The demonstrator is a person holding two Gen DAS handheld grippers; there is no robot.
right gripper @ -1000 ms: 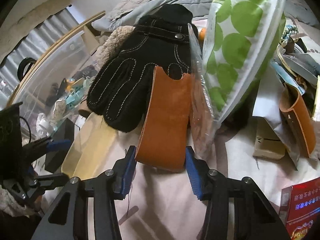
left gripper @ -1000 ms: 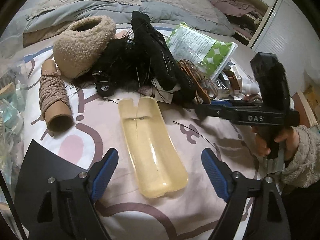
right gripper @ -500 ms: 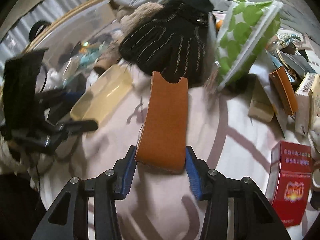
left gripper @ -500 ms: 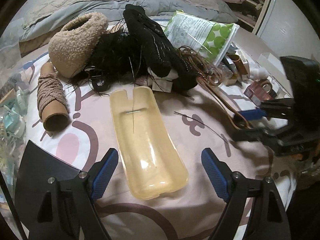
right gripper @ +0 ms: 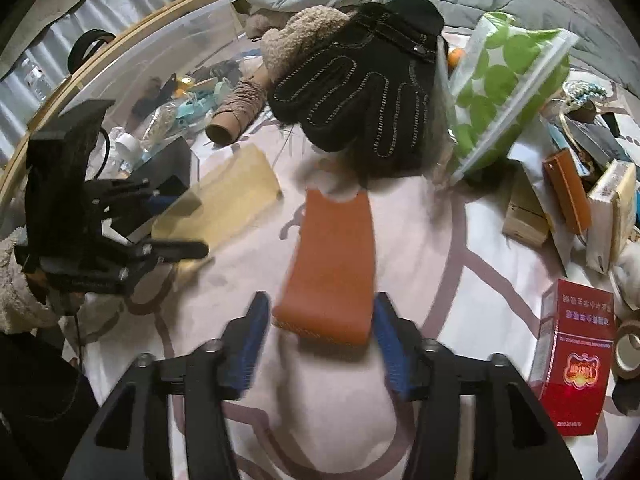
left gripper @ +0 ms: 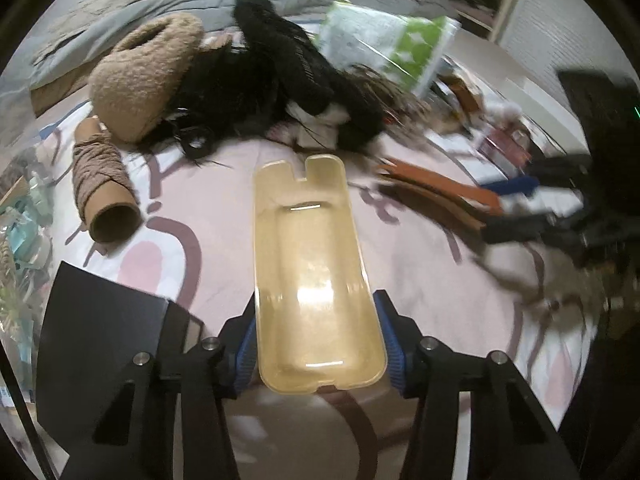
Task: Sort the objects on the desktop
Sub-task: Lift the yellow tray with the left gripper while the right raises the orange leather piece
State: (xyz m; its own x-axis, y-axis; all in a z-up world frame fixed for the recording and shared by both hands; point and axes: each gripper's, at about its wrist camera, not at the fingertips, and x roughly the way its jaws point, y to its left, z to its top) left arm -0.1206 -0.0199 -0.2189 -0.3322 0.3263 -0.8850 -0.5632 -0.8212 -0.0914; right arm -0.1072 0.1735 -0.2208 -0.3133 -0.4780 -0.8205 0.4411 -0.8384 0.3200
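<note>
My left gripper (left gripper: pixel 316 344) is shut on the near end of a translucent yellow plastic tray (left gripper: pixel 310 264) that lies lengthwise on the pink patterned sheet. My right gripper (right gripper: pixel 320 340) is shut on an orange leather sleeve (right gripper: pixel 334 264) and holds it just above the sheet. In the left wrist view the sleeve (left gripper: pixel 436 184) and the right gripper (left gripper: pixel 516 204) show at the right, blurred. In the right wrist view the tray (right gripper: pixel 228 196) and the left gripper (right gripper: pixel 168 224) show at the left.
A pile lies beyond: black glove (right gripper: pixel 360 92), fluffy beige slipper (left gripper: pixel 144 76), green-dotted pouch (right gripper: pixel 504 84), twine spool (left gripper: pixel 102 188). A red box (right gripper: pixel 572 356), a second orange sleeve (right gripper: pixel 568 192) and small boxes lie at the right. A clear storage bin (right gripper: pixel 132 80) stands at the left.
My left gripper has moved forward and closed on the yellow tray. My right gripper has pulled the orange sleeve back from the pile toward the open sheet.
</note>
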